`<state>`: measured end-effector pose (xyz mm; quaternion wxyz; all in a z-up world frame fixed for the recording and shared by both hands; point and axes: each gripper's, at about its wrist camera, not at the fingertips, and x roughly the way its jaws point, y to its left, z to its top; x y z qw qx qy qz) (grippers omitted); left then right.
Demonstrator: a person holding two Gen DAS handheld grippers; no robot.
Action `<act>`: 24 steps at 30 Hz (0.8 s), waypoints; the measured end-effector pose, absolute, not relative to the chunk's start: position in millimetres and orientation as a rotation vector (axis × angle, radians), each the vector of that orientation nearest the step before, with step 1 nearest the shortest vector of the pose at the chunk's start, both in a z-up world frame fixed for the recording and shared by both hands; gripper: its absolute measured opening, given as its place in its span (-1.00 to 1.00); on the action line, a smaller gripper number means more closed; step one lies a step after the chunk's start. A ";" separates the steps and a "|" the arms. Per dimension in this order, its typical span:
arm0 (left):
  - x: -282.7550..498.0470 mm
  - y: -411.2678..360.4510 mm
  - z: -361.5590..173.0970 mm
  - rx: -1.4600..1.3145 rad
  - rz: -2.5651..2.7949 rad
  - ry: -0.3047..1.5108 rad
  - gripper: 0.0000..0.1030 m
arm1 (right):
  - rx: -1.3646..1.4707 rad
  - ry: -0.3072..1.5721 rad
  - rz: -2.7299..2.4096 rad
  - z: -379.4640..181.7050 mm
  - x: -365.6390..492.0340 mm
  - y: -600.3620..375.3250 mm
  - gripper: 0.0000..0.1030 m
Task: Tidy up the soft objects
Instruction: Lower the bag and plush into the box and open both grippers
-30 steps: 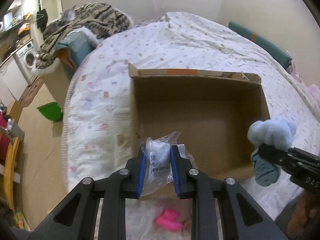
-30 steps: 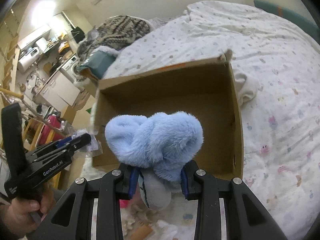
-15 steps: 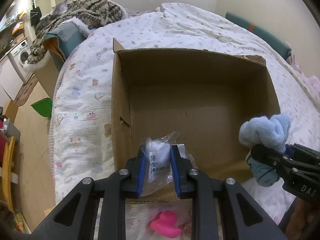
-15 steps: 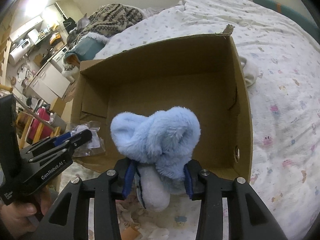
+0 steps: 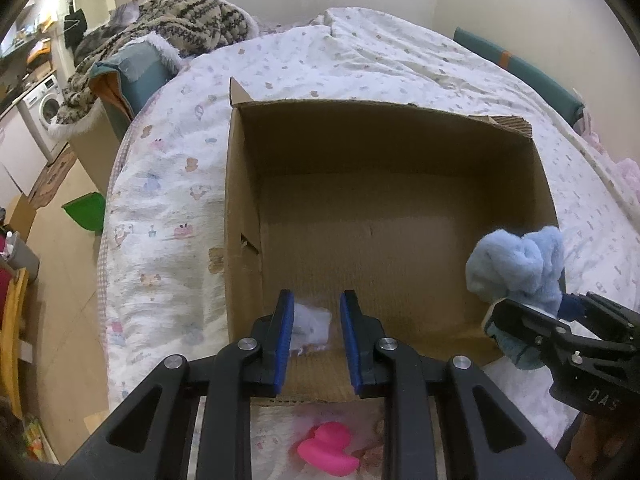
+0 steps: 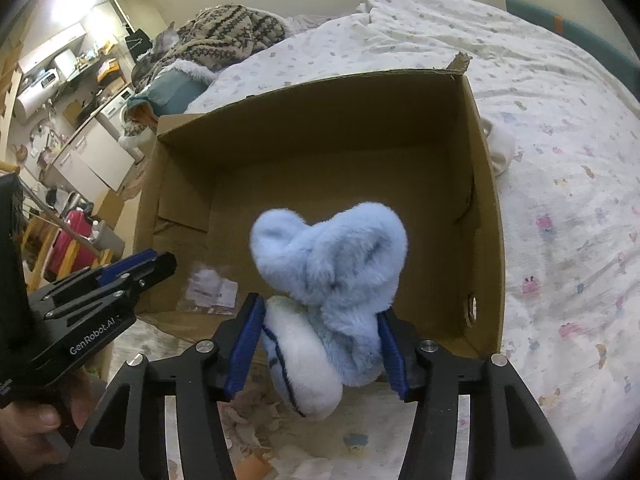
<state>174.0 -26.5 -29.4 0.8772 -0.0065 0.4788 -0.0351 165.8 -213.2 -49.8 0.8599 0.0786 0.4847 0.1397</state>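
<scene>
An open cardboard box (image 5: 400, 140) lies on the bed, and it shows in the right wrist view (image 6: 320, 120) too. My left gripper (image 5: 314, 312) is open over the box's near wall. A clear plastic packet (image 5: 310, 324) with white contents lies blurred below it, on the box floor (image 6: 212, 290). My right gripper (image 6: 318, 320) is shut on a fluffy blue plush toy (image 6: 332, 256) at the box's near right corner. The toy also shows in the left wrist view (image 5: 520, 268), beside the left gripper (image 6: 132, 270).
A pink rubber duck (image 5: 328, 448) lies on the bed in front of the box. A patterned blanket (image 5: 168, 20) and a teal cushion (image 5: 136, 76) sit at the far left. A white cloth (image 6: 498, 148) lies behind the box's right wall. The floor holds a green bin (image 5: 84, 212).
My left gripper has opened and let go of the plastic packet, which has dropped into the box. Both grippers have moved further over the box. The right still holds the plush toy.
</scene>
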 end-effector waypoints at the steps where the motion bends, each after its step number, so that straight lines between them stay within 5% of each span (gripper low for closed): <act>1: 174.1 -26.4 -29.6 -0.016 -0.075 1.002 -0.55 | 0.162 1.012 0.290 -49.4 165.4 -213.3 0.23; 8: 168.8 -24.9 -19.7 -0.052 -0.108 0.965 0.34 | 0.080 0.893 0.210 -39.7 158.2 -213.3 0.44; 10: 167.8 -24.8 -16.5 -0.055 -0.106 0.951 0.36 | 0.060 0.858 0.197 -34.4 156.7 -213.5 0.63; 24: 165.0 -15.1 -5.7 -0.089 -0.073 0.923 0.36 | 0.072 0.864 0.239 -25.2 154.8 -215.6 0.64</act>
